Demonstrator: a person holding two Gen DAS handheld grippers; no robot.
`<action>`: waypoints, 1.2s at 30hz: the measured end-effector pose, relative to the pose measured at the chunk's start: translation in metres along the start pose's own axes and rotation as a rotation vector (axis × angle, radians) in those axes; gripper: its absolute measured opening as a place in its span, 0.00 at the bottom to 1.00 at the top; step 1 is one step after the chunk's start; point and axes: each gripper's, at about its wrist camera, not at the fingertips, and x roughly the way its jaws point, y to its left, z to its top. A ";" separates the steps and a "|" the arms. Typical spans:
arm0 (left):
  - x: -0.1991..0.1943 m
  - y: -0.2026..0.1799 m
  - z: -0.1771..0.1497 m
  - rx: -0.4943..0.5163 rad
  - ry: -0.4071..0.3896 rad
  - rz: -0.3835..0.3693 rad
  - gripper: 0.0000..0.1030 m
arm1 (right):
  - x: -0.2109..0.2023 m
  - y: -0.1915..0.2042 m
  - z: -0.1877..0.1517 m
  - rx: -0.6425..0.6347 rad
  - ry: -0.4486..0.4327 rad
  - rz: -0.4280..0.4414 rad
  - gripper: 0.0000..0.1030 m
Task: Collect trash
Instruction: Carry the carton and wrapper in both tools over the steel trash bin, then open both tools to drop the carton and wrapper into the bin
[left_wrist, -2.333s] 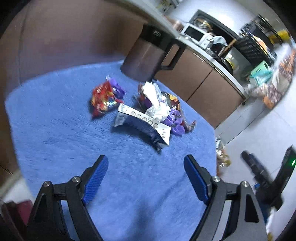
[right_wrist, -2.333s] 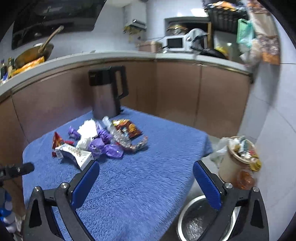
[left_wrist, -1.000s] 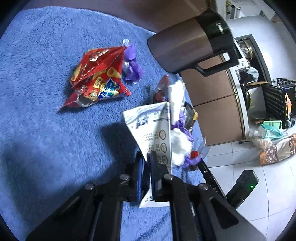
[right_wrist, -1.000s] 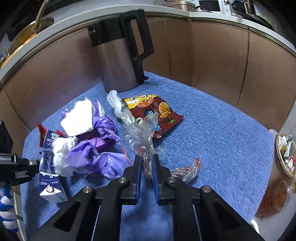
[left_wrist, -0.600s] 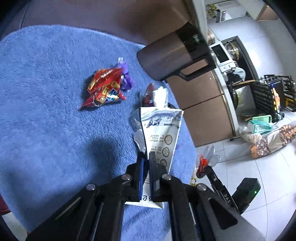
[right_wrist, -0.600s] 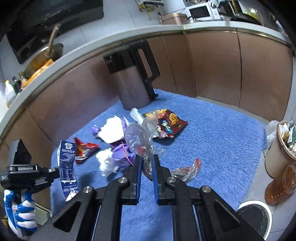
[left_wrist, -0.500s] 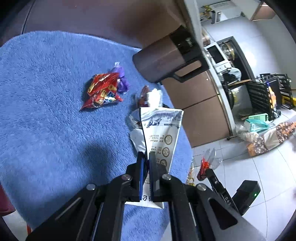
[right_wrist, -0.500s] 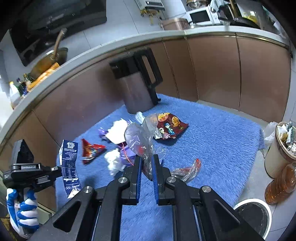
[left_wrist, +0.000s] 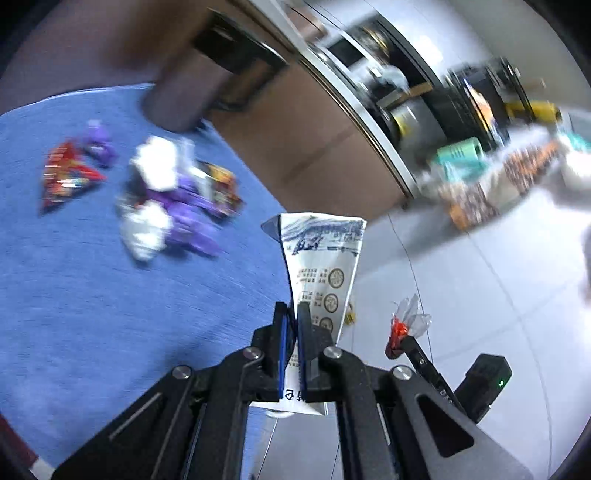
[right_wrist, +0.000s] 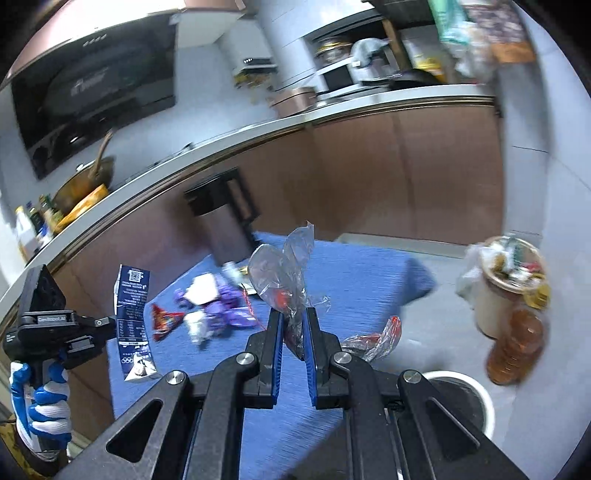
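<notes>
Moved: both grippers are lifting off the blue mat (left_wrist: 92, 295), carrying trash.
Left gripper (left_wrist: 290, 317): tilting down, pinching carton (left_wrist: 325, 258) upright.
Right gripper (right_wrist: 294, 321): clamping clear wrapper (right_wrist: 284, 273), bin (right_wrist: 476, 391) sitting below.

- One flattened milk carton (left_wrist: 325, 273), clamped in a gripper, off the blue mat (left_wrist: 92, 295)
- One clear plastic wrapper (right_wrist: 284, 280), clamped in a gripper
- One red snack bag (left_wrist: 62, 177) on the mat
- One dark kettle (right_wrist: 221, 218) at the mat's far edge
- Two grippers (left_wrist: 290, 325) (right_wrist: 293, 332)
- One full trash bin (right_wrist: 506, 288) on the floor beside the mat
</notes>
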 end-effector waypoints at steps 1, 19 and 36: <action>0.011 -0.012 -0.004 0.026 0.025 -0.004 0.04 | -0.007 -0.013 -0.003 0.021 -0.006 -0.022 0.10; 0.284 -0.114 -0.108 0.321 0.450 0.166 0.04 | 0.017 -0.186 -0.104 0.422 0.088 -0.119 0.13; 0.315 -0.100 -0.118 0.393 0.485 0.155 0.31 | 0.039 -0.225 -0.134 0.517 0.125 -0.197 0.49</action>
